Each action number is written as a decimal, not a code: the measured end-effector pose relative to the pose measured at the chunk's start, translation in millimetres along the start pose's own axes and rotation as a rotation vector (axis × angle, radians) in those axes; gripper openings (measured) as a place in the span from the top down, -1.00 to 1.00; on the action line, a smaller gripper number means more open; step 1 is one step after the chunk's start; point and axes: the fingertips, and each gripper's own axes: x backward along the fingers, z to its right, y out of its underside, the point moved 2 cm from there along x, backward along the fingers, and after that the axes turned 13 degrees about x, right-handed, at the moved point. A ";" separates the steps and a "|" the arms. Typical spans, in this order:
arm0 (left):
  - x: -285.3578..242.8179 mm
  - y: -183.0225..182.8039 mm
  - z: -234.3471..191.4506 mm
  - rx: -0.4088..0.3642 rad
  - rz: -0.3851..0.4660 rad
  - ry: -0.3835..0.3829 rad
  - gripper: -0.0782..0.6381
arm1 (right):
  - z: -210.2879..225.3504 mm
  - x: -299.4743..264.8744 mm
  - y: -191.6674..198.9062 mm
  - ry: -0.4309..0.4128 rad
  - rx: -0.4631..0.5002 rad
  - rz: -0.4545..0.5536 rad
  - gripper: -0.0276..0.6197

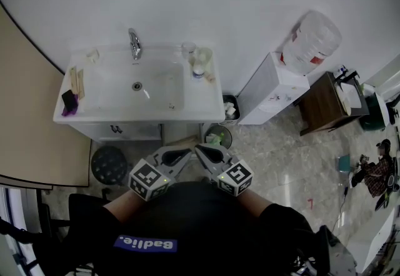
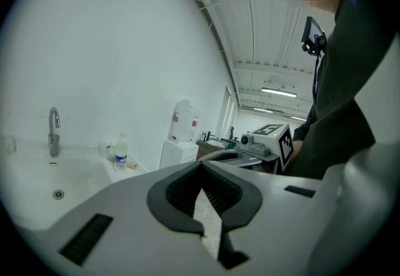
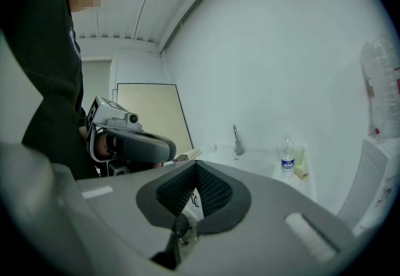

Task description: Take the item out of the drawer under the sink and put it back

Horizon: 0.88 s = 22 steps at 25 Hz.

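Note:
The white sink cabinet (image 1: 206,103) stands against the wall, and the drawer front (image 1: 134,132) under it has a dark handle and sits flush. No item from the drawer shows in any view. I hold both grippers close to my chest, below the cabinet, with their tips pointing at each other. In the head view my left gripper (image 1: 186,156) and my right gripper (image 1: 199,150) almost touch. The left gripper (image 2: 201,165) is shut with nothing between its pads. The right gripper (image 3: 195,168) also has its pads together and empty.
A faucet (image 1: 134,44), a water bottle (image 1: 198,69) and small items stand on the sink top. On the floor are a dark round stool (image 1: 109,164) and two small bins (image 1: 219,137). Further right are a water dispenser (image 1: 275,87) and a brown table (image 1: 324,103).

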 end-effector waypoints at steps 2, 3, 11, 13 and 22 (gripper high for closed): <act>-0.9 -0.7 -1.5 -0.005 -0.001 -0.002 0.76 | 2.9 -0.9 -1.4 0.003 0.005 0.002 0.94; -0.9 -0.9 -2.3 -0.006 -0.001 -0.003 0.76 | 3.8 -1.2 -1.8 0.004 0.005 0.002 0.94; -6.4 -1.4 -5.8 -0.003 -0.004 -0.008 0.76 | 7.8 -2.9 -2.8 -0.004 0.006 0.008 0.94; -6.0 0.0 -7.3 -0.001 -0.004 -0.010 0.76 | 7.1 -4.0 -2.1 -0.007 -0.001 0.012 0.94; -9.3 5.1 -7.5 0.003 -0.010 -0.009 0.76 | 10.0 -2.4 4.0 -0.002 -0.010 -0.001 0.94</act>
